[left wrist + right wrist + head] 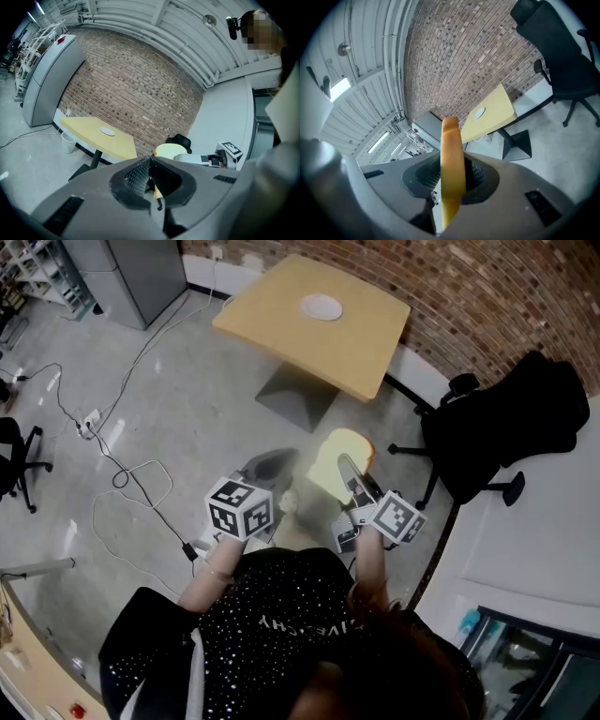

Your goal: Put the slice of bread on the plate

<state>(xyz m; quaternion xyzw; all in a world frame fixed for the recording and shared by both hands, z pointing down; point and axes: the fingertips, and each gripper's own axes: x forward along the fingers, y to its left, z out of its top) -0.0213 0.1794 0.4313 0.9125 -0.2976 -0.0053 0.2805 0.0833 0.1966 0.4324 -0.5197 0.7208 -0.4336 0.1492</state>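
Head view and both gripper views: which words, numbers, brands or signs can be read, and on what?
"GIVENCHY", as far as it reads: pale print on the person's black top, upside down in the head view, blurred.
Left marker cube and right marker cube: black-and-white square patterns, no letters.
Nothing else is readable.

You had a red-brick wall (487,287) running across the far side and a pale grey floor (187,399) under you, shiny with reflections. A yellow tabletop (281,315) stood on a dark pedestal base (295,399) close to that wall. A black office chair (506,423) sat to your right and a tall grey cabinet (141,273) far left, with cables (119,478) looping over the floor. Strip lights (338,89) glowed on a ribbed ceiling (365,61).
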